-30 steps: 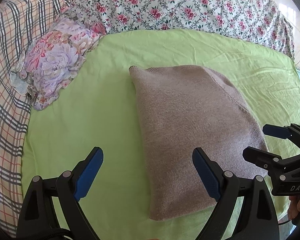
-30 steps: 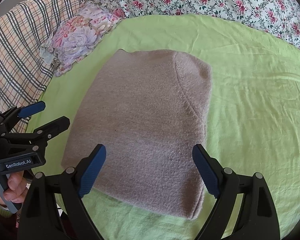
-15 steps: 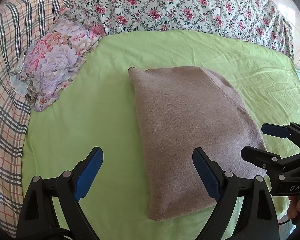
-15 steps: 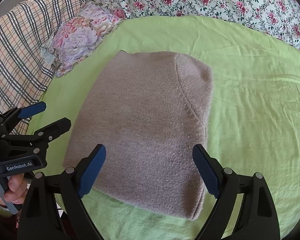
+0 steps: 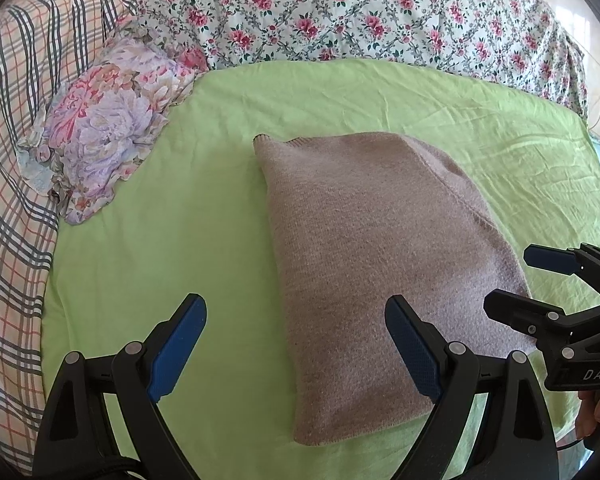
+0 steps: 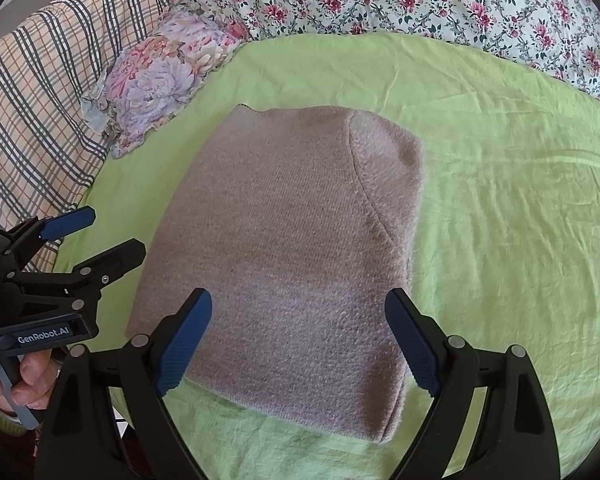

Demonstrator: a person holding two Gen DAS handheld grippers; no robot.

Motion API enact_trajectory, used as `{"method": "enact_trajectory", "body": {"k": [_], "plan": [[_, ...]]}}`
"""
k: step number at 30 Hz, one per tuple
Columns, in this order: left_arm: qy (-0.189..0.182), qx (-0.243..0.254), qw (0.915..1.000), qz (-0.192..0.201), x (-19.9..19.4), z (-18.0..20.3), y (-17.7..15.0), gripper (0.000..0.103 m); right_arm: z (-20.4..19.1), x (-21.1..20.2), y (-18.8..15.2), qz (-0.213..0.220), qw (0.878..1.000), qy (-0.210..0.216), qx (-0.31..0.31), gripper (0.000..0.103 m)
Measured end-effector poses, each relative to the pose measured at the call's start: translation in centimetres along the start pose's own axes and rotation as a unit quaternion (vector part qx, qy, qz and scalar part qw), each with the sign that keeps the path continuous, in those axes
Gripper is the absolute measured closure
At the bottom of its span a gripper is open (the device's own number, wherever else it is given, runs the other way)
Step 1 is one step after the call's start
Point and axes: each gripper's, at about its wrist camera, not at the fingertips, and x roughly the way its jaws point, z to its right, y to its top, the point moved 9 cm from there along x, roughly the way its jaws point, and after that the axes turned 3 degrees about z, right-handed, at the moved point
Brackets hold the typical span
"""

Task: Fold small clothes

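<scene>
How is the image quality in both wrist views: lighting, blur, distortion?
Left wrist view: bright daylight, sharp knit on the folded sweater, strong fisheye bending of the green sheet, dark corner vignette. Right wrist view: equally sharp, the sweater evenly lit, slight overexposure on the sheet at right.

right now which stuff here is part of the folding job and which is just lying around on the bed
Part of the job:
- folded knit sweater, flat on the green sheet
- left gripper, open, holding nothing
- right gripper, open, holding nothing

Just lying about:
- floral pillow beside the sweater, not touching it
- plaid blanket
- rose-print quilt along the far edge
</scene>
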Motion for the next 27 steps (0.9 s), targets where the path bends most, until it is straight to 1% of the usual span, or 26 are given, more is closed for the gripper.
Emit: {"method": "enact_trajectory", "body": {"k": [27], "plan": [[-0.002, 0.001, 1.0000, 0.001, 0.38, -0.07, 0.38, 0.012, 0.29, -0.09, 0.61, 0.002, 1.000, 0.000, 0.002, 0.014]]}}
